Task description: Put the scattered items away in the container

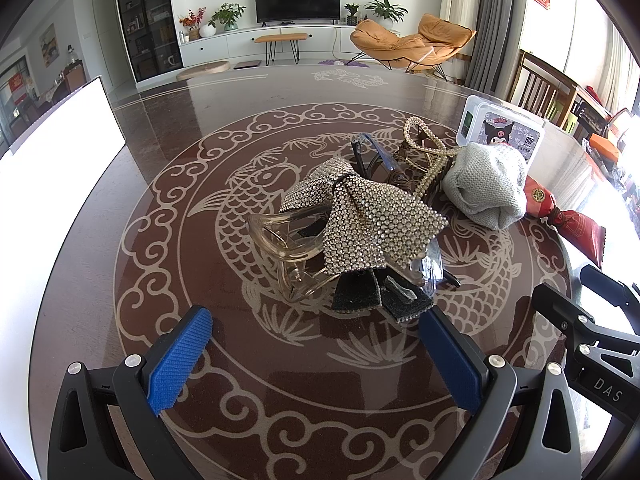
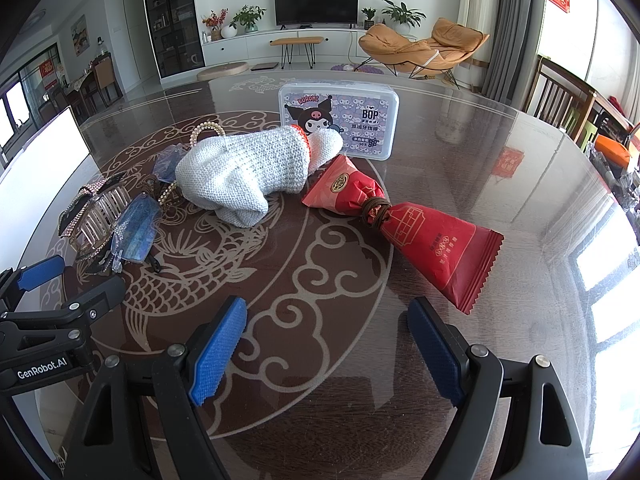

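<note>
A pile of items lies mid-table in the left wrist view: a rhinestone bow [image 1: 360, 216], a clear hair claw [image 1: 280, 240], glasses [image 1: 376, 156], a pearl clip [image 1: 424, 148] and a grey knitted glove [image 1: 486, 184]. My left gripper [image 1: 316, 360] is open just short of the bow, holding nothing. The right wrist view shows the glove [image 2: 244, 172], a red tied packet [image 2: 400, 220], a plastic Kuromi box [image 2: 334, 120] and the glasses [image 2: 136, 232]. My right gripper [image 2: 328, 350] is open and empty, near the packet. A white container [image 1: 60, 128] [image 2: 40, 168] stands at the left, overexposed.
The round glass-topped table [image 2: 520, 184] carries a fish pattern and is bare to the right of the packet. Wooden chairs [image 2: 560, 100] stand at its far right edge. Each gripper shows at the edge of the other's view.
</note>
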